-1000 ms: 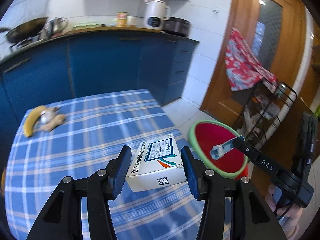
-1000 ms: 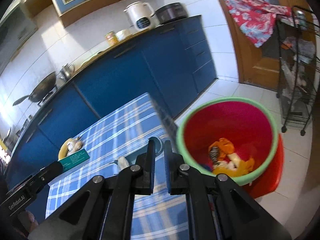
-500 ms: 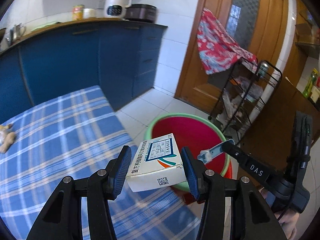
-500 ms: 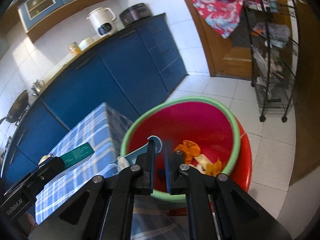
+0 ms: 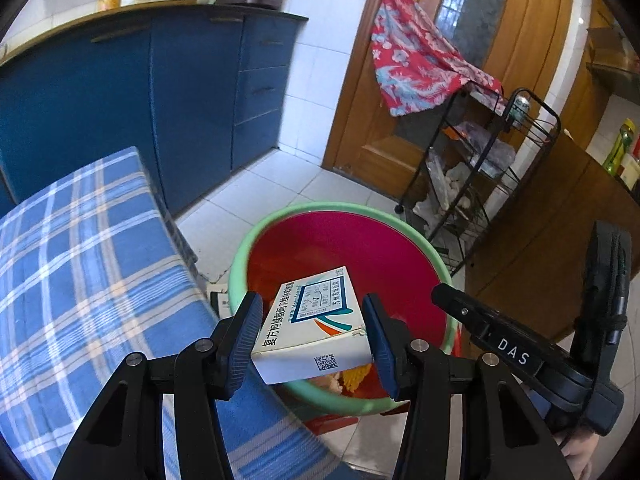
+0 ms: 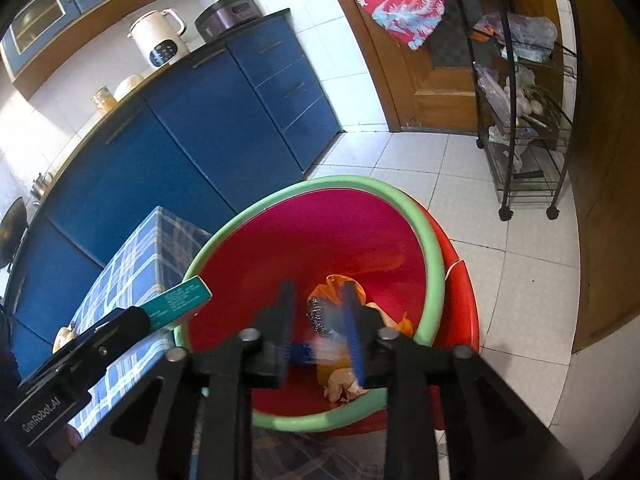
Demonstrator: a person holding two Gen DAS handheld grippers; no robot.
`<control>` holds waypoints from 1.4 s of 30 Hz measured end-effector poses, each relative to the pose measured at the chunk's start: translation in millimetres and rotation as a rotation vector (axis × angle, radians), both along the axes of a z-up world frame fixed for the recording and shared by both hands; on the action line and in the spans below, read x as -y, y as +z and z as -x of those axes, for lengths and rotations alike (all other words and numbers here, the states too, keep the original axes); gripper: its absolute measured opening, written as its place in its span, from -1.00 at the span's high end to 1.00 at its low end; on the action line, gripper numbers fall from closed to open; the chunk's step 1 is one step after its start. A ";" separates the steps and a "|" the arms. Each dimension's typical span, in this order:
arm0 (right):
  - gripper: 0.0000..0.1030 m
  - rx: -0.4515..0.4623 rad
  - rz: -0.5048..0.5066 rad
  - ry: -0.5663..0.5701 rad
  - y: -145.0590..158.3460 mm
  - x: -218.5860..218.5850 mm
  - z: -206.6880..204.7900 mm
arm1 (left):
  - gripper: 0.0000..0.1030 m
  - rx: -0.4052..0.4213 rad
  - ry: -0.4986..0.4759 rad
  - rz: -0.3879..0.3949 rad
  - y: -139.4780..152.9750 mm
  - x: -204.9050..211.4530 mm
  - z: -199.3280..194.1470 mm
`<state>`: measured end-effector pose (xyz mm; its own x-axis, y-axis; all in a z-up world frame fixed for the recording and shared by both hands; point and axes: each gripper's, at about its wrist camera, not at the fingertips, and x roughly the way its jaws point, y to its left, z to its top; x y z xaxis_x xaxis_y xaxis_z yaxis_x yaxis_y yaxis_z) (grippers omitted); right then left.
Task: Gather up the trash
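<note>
Left gripper [image 5: 312,334], at lower centre, is clamped on a box [image 5: 312,328] by its long sides, above the bin [image 5: 424,240] rim. Light, crushable card, I judge; a side grip suits. Right gripper [image 6: 320,320] hangs spread over the bin's trash.

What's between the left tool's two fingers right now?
The white medicine box, clamped between the left tool's blue pads and hanging over the red bin; the left wrist view shows it best.
</note>
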<state>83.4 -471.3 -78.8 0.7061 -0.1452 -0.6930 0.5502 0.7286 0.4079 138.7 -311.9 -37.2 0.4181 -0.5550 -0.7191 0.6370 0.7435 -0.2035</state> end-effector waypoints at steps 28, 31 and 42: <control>-0.07 0.065 0.036 0.094 37.3 -48.7 26.2 | -0.23 0.009 0.170 -0.017 19.0 -82.0 23.3; -0.14 0.083 0.050 0.120 47.0 -64.2 31.3 | -0.25 0.021 0.216 -0.022 24.3 -101.6 31.3; -0.30 0.124 0.109 0.225 73.5 -125.4 47.6 | -0.46 0.092 0.348 -0.048 46.3 -162.1 64.6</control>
